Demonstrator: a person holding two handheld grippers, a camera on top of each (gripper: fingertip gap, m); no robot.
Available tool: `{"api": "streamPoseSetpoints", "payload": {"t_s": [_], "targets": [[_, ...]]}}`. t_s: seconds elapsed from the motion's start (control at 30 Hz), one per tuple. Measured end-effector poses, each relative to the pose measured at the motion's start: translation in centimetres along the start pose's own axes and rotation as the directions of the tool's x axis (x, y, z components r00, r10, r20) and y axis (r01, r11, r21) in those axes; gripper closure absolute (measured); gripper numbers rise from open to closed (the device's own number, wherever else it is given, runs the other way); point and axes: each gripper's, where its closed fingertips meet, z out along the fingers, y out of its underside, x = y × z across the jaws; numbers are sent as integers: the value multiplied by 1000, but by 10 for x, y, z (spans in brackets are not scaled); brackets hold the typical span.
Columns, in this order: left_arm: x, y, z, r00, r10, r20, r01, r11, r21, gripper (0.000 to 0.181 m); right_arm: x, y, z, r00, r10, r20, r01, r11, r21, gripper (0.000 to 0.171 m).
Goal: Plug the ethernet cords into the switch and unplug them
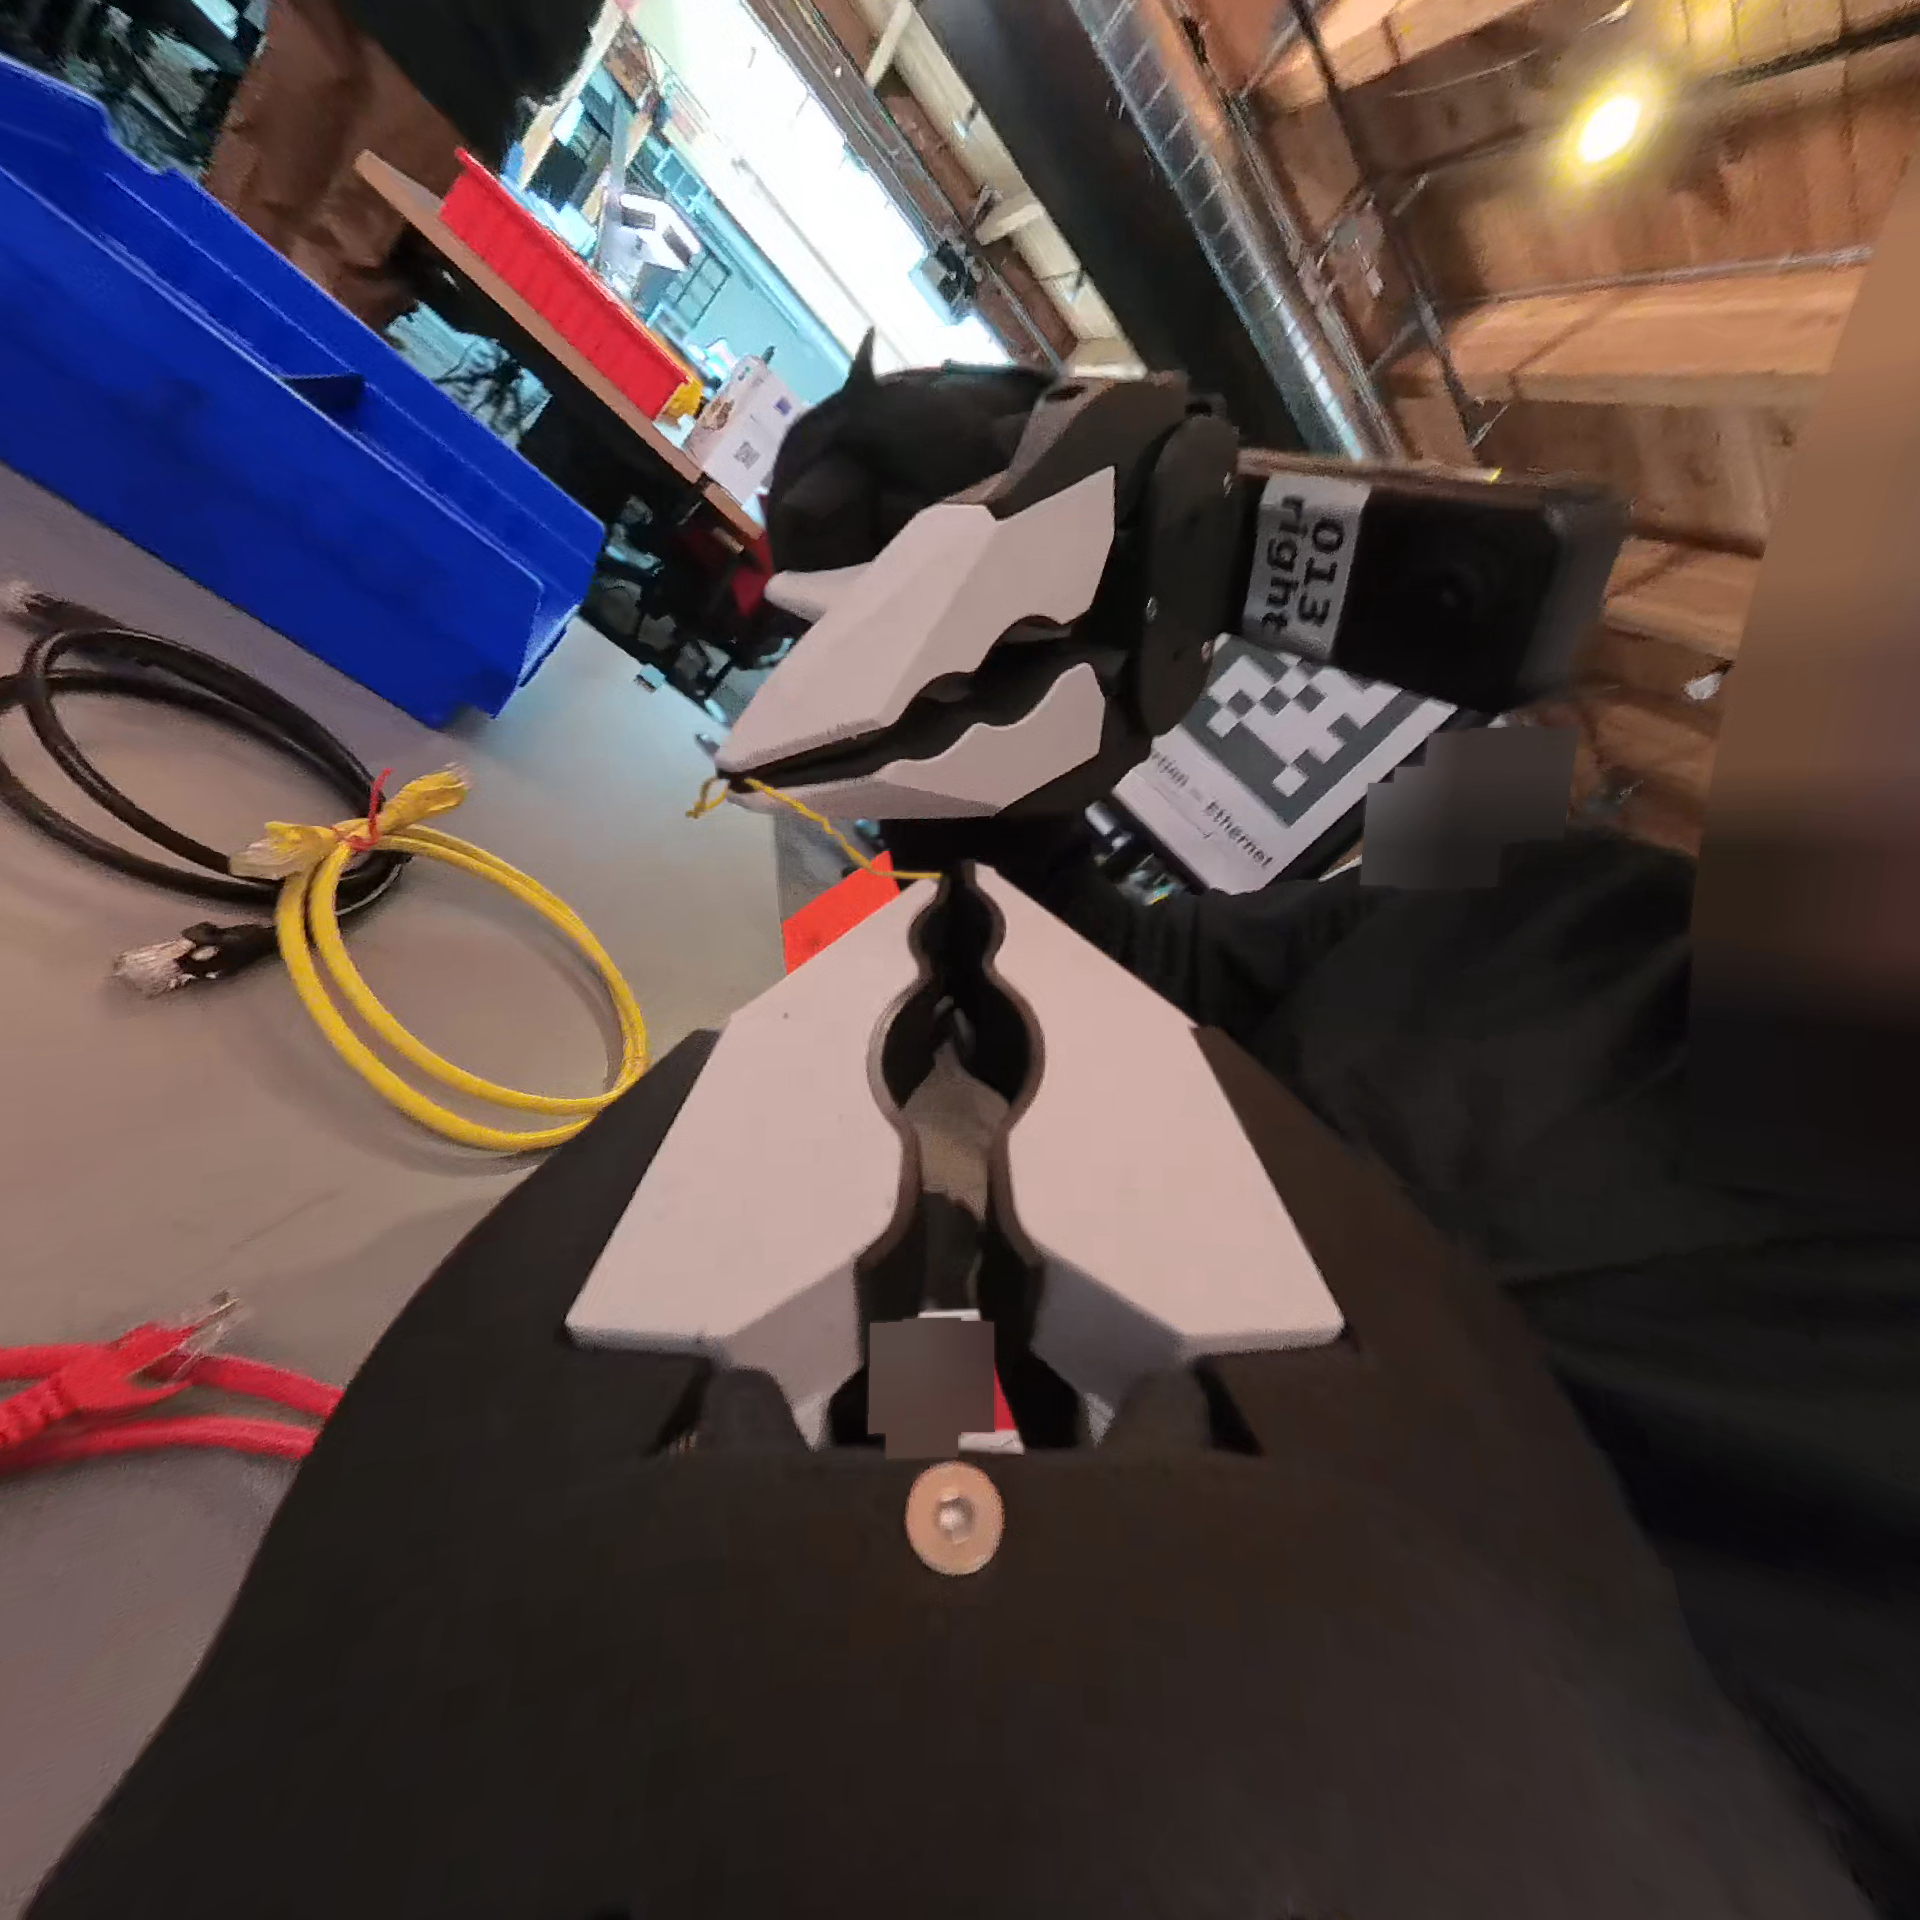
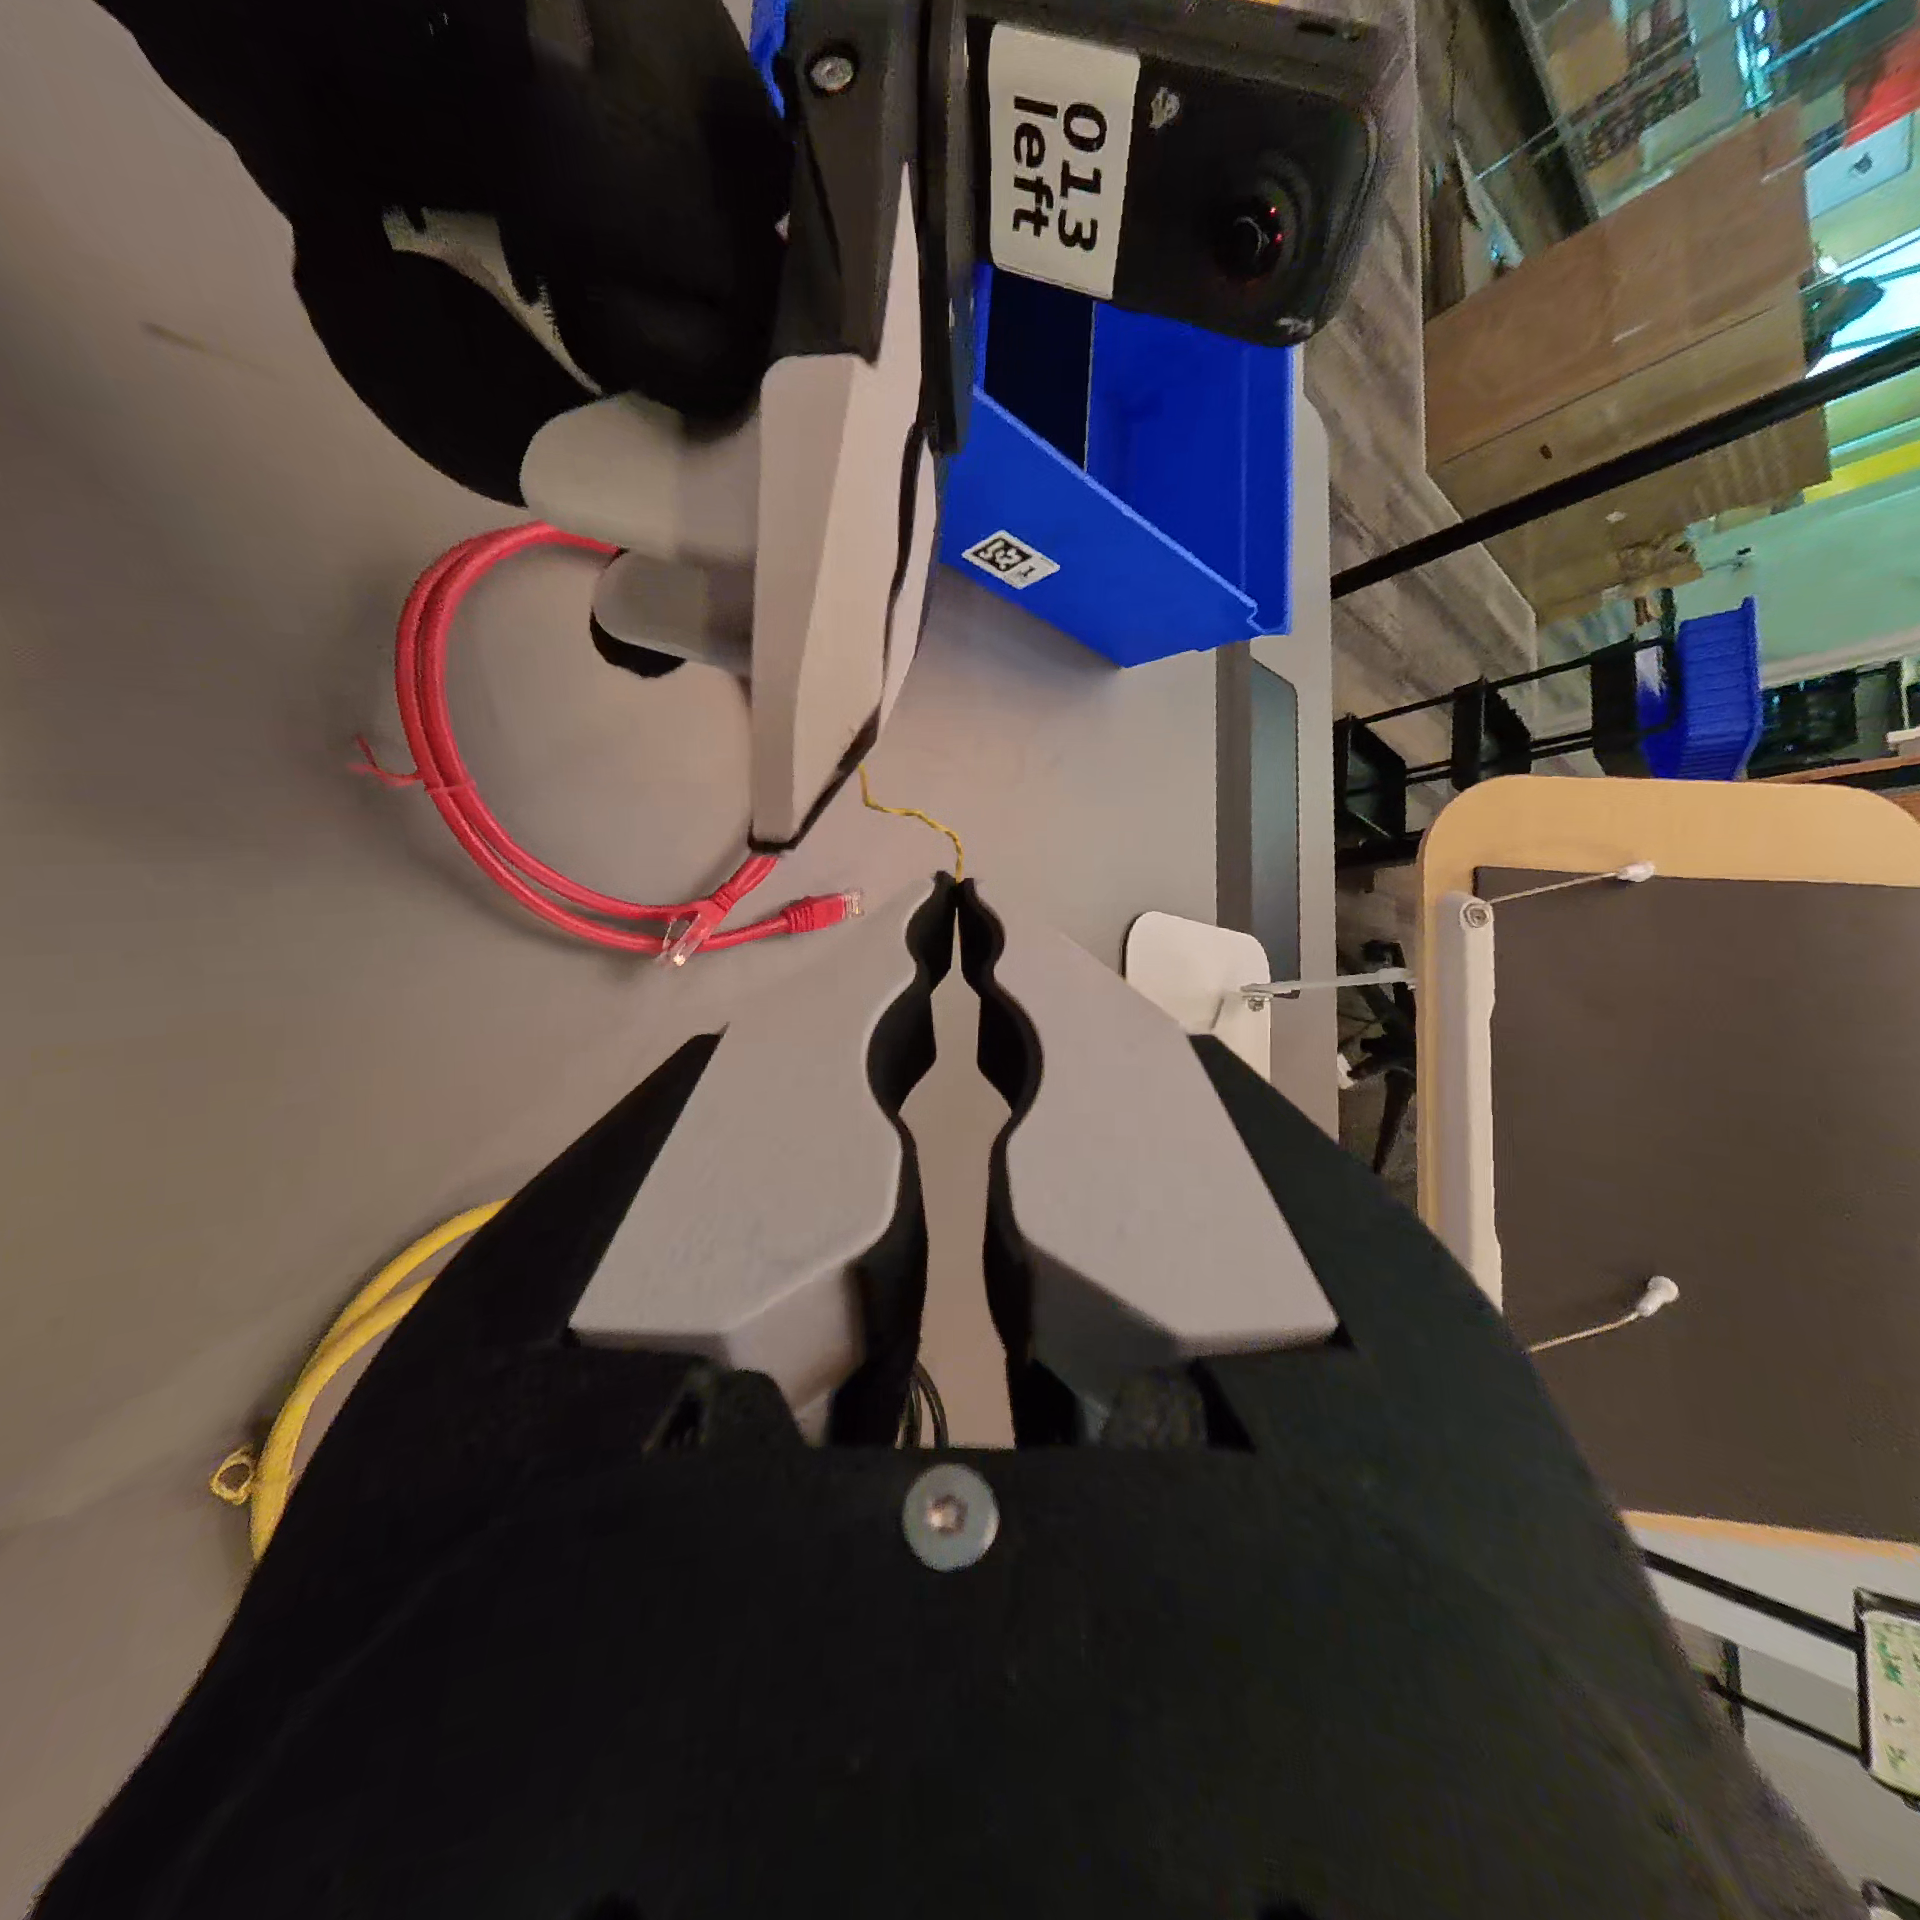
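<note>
A thin yellow twist tie (image 1: 821, 826) is stretched between my two grippers above the grey table (image 1: 623, 727). My left gripper (image 1: 954, 881) is shut on one end of it. My right gripper (image 1: 727, 777) is shut on the other end, up and to the left. In the right wrist view the tie (image 2: 914, 816) runs from my right gripper (image 2: 954, 885) up to the left gripper (image 2: 774, 836). A coiled yellow ethernet cord (image 1: 468, 1039) with ties still on it, a black cord (image 1: 156, 717) and a red cord (image 1: 156, 1392) lie on the table. No switch shows.
A blue bin (image 1: 260, 416) stands at the back of the table and shows in the right wrist view (image 2: 1143, 520). The red cord (image 2: 468, 779) and yellow cord (image 2: 312, 1351) lie left of my right gripper. A sheet with a black-and-white marker (image 1: 1299, 748) stands behind the right gripper. The gap from one gripper's tips to the other's is roughly 5 centimeters.
</note>
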Motion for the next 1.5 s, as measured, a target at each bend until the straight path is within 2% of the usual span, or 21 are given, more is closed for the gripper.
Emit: {"api": "streamPoseSetpoints", "payload": {"t_s": [0.17, 0.27, 0.3, 0.37, 0.4, 0.6, 0.8, 1.0, 1.07, 1.23, 1.33, 1.37, 1.5], "targets": [[5, 3, 6, 996, 75, 38, -74, 997, -33, 181, 6, -5, -8, 999, 47, -5, -47, 997, 59, 171], [6, -5, 2, 997, 70, 13, -71, 997, 34, 181, 8, -2, -12, 999, 40, -14, -39, 998, 54, 171], [8, -8, 1, 998, 59, -9, -59, 997, 50, 178, 8, -3, -14, 999, 41, -8, -41, 997, 66, 171], [9, -11, -1, 999, 13, -40, -11, 997, 71, 151, 9, -4, -17, 999, 39, -11, -38, 996, 75, 171], [9, -14, -2, 998, -8, -61, 13, 996, 90, 145, 9, -5, -18, 999, 38, -9, -37, 996, 78, 171], [6, -19, -9, 985, -100, -137, 121, 981, 154, 137, 6, -8, -19, 1000, 16, 1, -16, 996, 86, 171], [8, -18, -10, 980, -113, -165, 138, 980, 146, 143, 4, -10, -15, 1000, -13, -4, 13, 997, 72, 171], [-8, -13, -12, 995, -92, -29, 95, 990, 107, 154, 7, 3, -11, 999, 53, 10, -53, 997, 60, 171], [-4, -18, -15, 993, -103, -65, 111, 984, 140, 155, 5, -2, -11, 998, 53, 18, -54, 994, 96, 171], [-1, -17, -10, 983, -137, -118, 153, 978, 139, 153, 2, -11, -7, 1000, -21, -12, 22, 996, 83, 171], [1, -14, -7, 985, -125, -122, 140, 982, 128, 173, 1, -13, -6, 999, -39, -22, 41, 996, 75, 171], [0, -13, -7, 989, -108, -97, 120, 985, 128, 181, 1, -16, -8, 999, -30, -18, 31, 995, 91, 171], [2, -16, -5, 1000, -9, -20, 12, 992, 124, 181, 11, -25, -16, 992, 125, 26, -128, 974, 186, 171]]}}
